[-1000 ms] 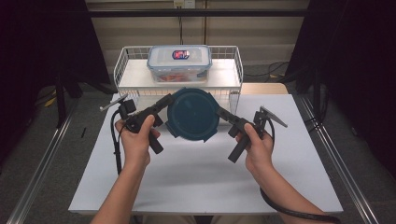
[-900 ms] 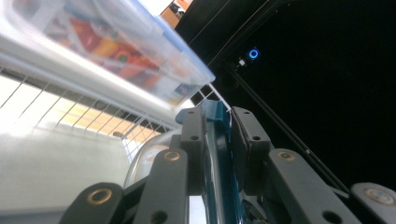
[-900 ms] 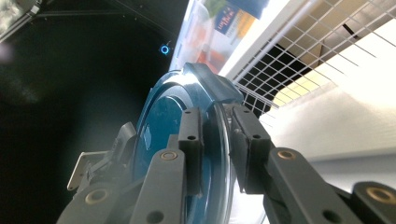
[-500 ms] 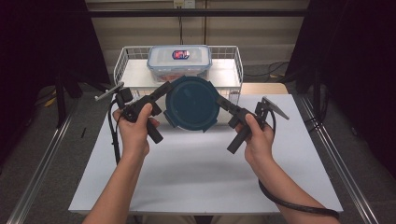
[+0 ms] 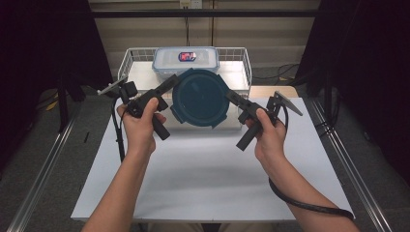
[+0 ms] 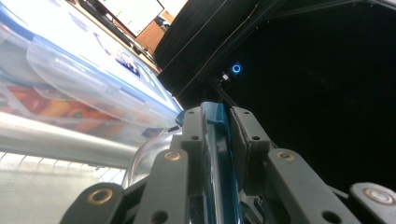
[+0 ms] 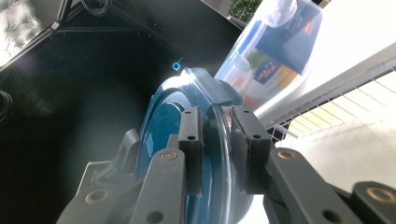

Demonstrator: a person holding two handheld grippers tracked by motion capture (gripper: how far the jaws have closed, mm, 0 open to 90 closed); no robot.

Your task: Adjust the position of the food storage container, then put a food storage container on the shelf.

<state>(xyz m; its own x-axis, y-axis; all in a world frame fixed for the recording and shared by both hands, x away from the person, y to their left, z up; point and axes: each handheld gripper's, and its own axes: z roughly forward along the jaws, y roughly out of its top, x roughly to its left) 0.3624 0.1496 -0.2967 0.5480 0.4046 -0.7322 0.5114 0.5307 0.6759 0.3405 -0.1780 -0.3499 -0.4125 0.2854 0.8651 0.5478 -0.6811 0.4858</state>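
A round glass container with a dark teal lid (image 5: 199,98) hangs in the air above the table's far edge. My left gripper (image 5: 170,86) is shut on its left rim and my right gripper (image 5: 233,99) is shut on its right rim. In the left gripper view the teal lid edge (image 6: 215,140) is pinched between the black pads (image 6: 194,130). The right gripper view has the container's lid and glass rim (image 7: 215,121) clamped between the pads (image 7: 247,135), with a lid tab sticking up above them.
A white wire basket (image 5: 130,60) stands at the table's far edge with a clear rectangular lidded food box (image 5: 185,60) inside it. The white table (image 5: 203,169) stretches toward me. Dark curtains flank both sides.
Both grippers have lifted the round container together, so it has moved up and toward the basket in the high view. The grips have stayed the same.
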